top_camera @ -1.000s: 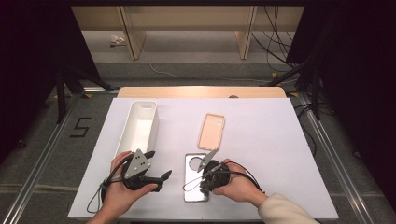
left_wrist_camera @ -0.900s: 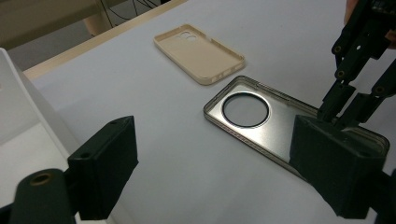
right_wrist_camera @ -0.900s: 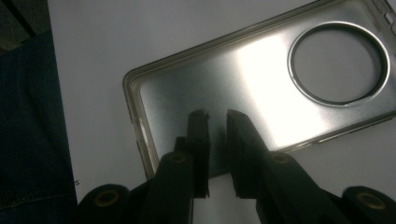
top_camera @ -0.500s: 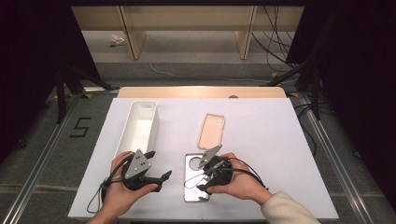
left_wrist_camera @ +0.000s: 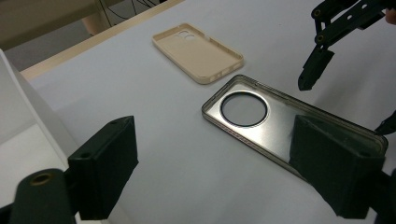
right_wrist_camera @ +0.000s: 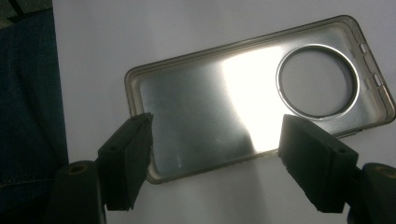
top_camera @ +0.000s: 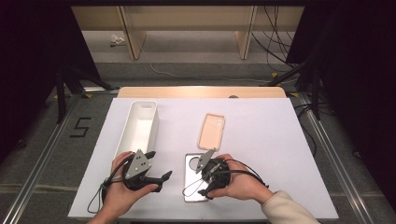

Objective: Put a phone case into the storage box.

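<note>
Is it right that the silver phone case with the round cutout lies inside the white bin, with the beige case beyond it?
No. The silver phone case lies flat on the table, beside the white bin, as the high view shows. The beige case does lie beyond it.

Black digit "5" on the floor (top_camera: pixel 81 126) left of table.

Bare white table (top_camera: pixel 275 140) fills the right half of the high view, free for passage. At centre the beige phone case (top_camera: pixel 211 131) and silver phone case (top_camera: pixel 192 175) lie end to end, apart. The white bin (top_camera: pixel 138 127) walls off the left side
</note>
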Available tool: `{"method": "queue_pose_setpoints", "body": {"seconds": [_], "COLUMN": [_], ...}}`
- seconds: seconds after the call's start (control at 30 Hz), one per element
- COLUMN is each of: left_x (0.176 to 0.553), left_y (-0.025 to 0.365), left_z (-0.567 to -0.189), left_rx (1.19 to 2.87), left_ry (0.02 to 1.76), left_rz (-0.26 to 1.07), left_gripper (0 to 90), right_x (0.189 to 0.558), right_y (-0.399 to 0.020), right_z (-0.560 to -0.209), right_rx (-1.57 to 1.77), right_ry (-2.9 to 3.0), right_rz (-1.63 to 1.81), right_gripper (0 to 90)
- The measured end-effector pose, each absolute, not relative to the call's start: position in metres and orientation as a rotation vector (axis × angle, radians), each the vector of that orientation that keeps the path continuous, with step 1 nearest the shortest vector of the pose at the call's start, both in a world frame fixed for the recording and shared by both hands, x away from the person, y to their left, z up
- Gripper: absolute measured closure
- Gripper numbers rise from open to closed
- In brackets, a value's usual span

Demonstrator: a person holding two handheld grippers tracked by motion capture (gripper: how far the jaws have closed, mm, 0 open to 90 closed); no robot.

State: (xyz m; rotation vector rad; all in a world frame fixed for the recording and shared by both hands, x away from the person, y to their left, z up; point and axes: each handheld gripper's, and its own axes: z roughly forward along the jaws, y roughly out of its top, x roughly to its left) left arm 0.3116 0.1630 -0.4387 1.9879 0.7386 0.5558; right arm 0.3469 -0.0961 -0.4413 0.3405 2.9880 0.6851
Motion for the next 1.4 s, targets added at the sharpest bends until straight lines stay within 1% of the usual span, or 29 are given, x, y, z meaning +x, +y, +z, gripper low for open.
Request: {"method": "queue_pose_setpoints", "body": {"seconds": [0.6,0.83,0.87,1.17,1.4], "left_x": [0.312,0.312,0.312,0.312,0.312], "left_y": [0.162,0.161,0.161,0.161,0.160], "left_z": [-0.439,-0.439,-0.439,-0.440,-0.440], "left_rx": [1.987,1.988,1.988,1.989,1.991], "left_ry": [0.736,0.735,0.735,0.734,0.732], "left_rz": [0.550,0.550,0.549,0.547,0.545], "left_gripper": [14.8,14.8,14.8,14.8,14.8], "right_x": [0.333,0.328,0.327,0.326,0.324], "right_y": [-0.075,-0.064,-0.063,-0.059,-0.057], "right_z": [-0.450,-0.456,-0.457,-0.459,-0.459], "right_rx": [0.163,0.089,0.079,0.047,0.029], "right_ry": [3.044,3.046,3.050,3.051,3.054], "right_rz": [0.505,0.421,0.404,0.360,0.342], "right_gripper": [30.2,34.9,36.9,40.5,46.7]}}
